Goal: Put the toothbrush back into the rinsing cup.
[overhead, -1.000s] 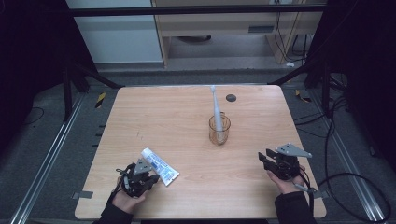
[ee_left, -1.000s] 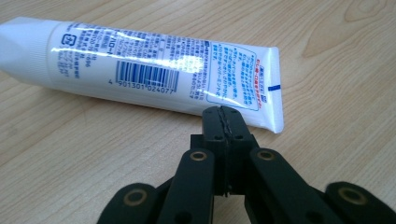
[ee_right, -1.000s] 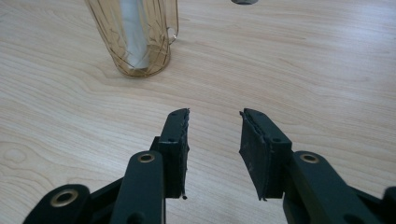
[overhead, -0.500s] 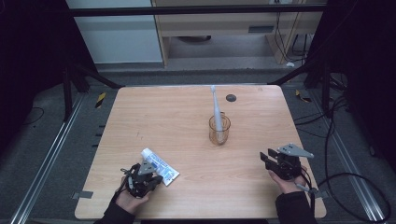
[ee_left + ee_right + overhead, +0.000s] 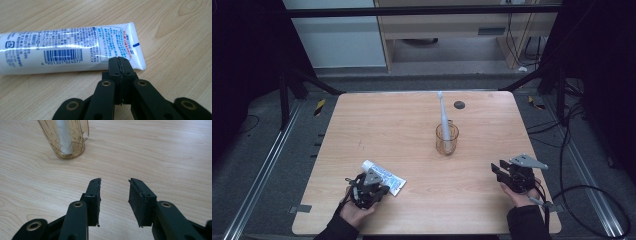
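Note:
A white toothpaste tube (image 5: 384,179) with blue print lies flat near the table's front left; in the left gripper view the tube (image 5: 62,50) runs across the frame. My left gripper (image 5: 378,189) is shut, and the tips of my left gripper (image 5: 120,60) rest against the tube's lower edge by its crimped end, with nothing between the jaws. My right gripper (image 5: 495,170) stands open near the front right, empty (image 5: 114,182). An amber glass cup (image 5: 446,139) (image 5: 75,147) at mid-table holds a white toothbrush (image 5: 442,112) (image 5: 63,137) upright.
A small black round disc (image 5: 459,104) lies at the back of the wooden table (image 5: 387,130). A cable trails from the right gripper off the table's right edge. Bare wood separates the right gripper from the cup.
My left gripper has shifted a little to the right, closer against the tube. The tube, the cup and the right gripper have not moved.

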